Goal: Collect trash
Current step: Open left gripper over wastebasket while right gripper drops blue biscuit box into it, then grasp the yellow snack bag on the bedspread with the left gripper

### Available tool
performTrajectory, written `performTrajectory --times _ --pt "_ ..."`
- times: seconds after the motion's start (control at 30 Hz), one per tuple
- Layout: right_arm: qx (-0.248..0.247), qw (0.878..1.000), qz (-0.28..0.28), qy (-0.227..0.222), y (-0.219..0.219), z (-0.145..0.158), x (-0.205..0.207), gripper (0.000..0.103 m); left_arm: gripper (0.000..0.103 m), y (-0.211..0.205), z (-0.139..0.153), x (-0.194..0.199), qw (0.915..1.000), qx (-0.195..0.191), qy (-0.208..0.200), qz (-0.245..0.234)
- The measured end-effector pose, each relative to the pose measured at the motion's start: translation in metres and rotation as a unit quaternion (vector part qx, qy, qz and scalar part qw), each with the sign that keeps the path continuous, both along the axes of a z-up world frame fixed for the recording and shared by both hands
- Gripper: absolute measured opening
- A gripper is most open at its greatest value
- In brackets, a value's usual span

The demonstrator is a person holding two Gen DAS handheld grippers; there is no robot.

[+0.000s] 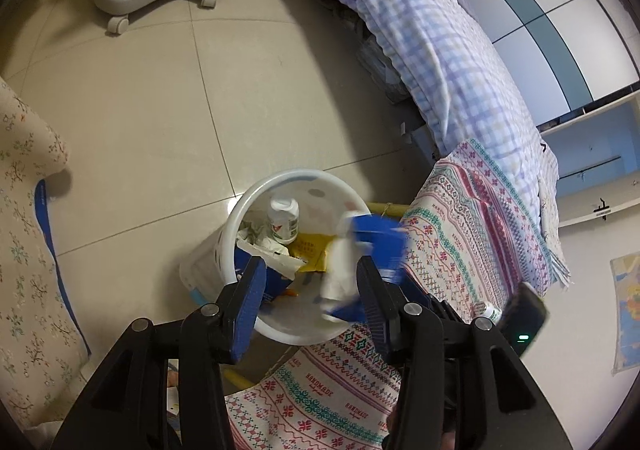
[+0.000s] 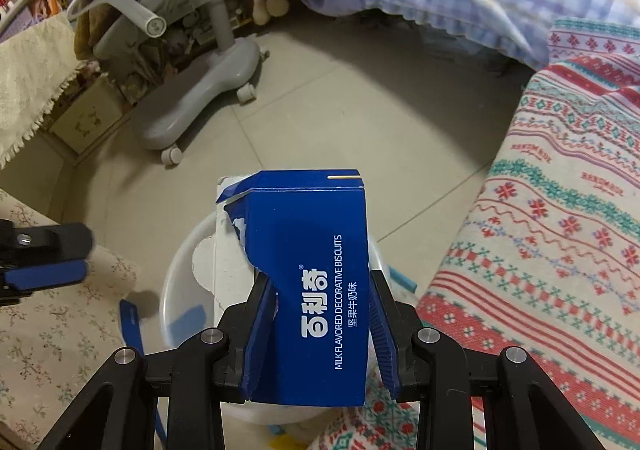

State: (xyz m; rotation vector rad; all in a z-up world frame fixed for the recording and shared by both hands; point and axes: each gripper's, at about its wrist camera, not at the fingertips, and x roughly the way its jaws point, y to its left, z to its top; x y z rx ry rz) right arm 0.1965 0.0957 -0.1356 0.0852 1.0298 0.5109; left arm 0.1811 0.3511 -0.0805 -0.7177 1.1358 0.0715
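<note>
A white plastic trash bin (image 1: 244, 205) stands on the tiled floor and holds a small white bottle (image 1: 283, 219), crumpled paper, a yellow wrapper (image 1: 310, 250) and blue packaging. My left gripper (image 1: 310, 282) is open and empty, just above the bin's near rim. My right gripper (image 2: 322, 290) is shut on a torn blue biscuit box (image 2: 312, 270), upright over the bin (image 2: 176, 282). In the left wrist view the box (image 1: 368, 250) is blurred over the bin's right side. The left gripper's fingertip (image 2: 48, 274) shows at the left edge of the right wrist view.
A patterned cloth (image 2: 560, 230) covers a surface right of the bin. A bed with a checked quilt (image 1: 420, 29) lies beyond. A grey wheeled chair base (image 2: 200, 97) stands on the floor behind. Floral fabric (image 1: 24, 230) is on the left. A small bottle (image 1: 490, 312) sits on the cloth.
</note>
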Motion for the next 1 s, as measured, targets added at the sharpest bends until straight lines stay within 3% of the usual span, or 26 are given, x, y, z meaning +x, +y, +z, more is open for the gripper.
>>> performTrajectory --times 0.1,0.2,0.47,0.8,0.9,1.0 --pt "-0.008 1.000 0.019 0.012 0.013 -0.010 0.004 0.044 0.050 -0.002 0.001 0.000 1.0000 0.002 -0.002 -0.003" --pt "-0.053 0.998 0.029 0.003 0.025 -0.018 0.001 0.061 0.050 -0.004 0.002 0.000 0.9999 0.006 -0.004 -0.008" --pt "-0.039 0.999 0.016 0.009 -0.001 -0.012 -0.006 0.062 0.050 -0.021 0.005 0.004 0.9996 0.010 -0.004 -0.026" --pt "-0.038 0.999 -0.020 0.008 -0.089 0.029 -0.032 0.070 0.050 -0.108 0.028 0.014 0.9921 0.064 -0.026 -0.104" --pt "-0.028 0.999 -0.042 0.002 -0.128 0.049 -0.040 0.073 0.050 -0.146 0.039 0.017 0.9862 0.082 -0.045 -0.137" --pt "-0.014 0.998 -0.069 -0.004 -0.167 0.069 -0.045 0.074 0.050 -0.194 0.048 0.017 0.9751 0.108 -0.064 -0.183"
